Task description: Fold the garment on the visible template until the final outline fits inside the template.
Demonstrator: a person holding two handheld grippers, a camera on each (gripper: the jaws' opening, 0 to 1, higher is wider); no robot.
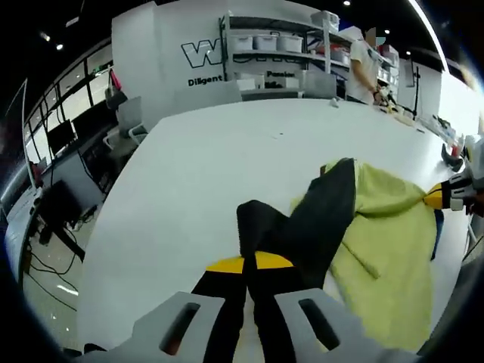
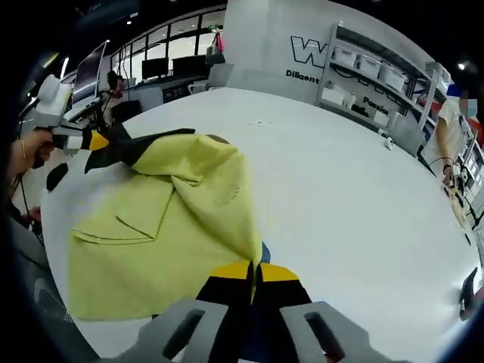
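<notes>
Landmark: the white table (image 1: 197, 174) (image 2: 340, 197), a large bare top bearing the garment.
Left gripper: seen from its own camera, the left gripper (image 1: 249, 276) has its yellow-tipped jaws pressed together, clenched on a black part of the garment (image 1: 378, 242), near the table's edge closest to the camera. In the right gripper view the same tool (image 2: 97, 141) sits at the table's far left edge, with a hand (image 2: 26, 155) wrapped round its grip and the jaws pointing inward over the top.
Garment: the yellow-green and black cloth (image 2: 166, 227) lies crumpled on the table, stretched between the two tools. The black portion runs toward the left gripper; the yellow portion spreads in loose folds toward the right gripper, with one corner drawn up off the surface.
Right gripper: the right gripper (image 2: 254, 274) has its jaws closed, pinching the yellow cloth at the table's near edge in its own view. In the left gripper view it (image 1: 446, 195) holds the cloth at the table's right edge.
Template: cannot tell; no outline is distinguishable on the table.
Background: a person (image 1: 361, 64) stands beyond the table's far end, beside shelving (image 1: 280, 49).
</notes>
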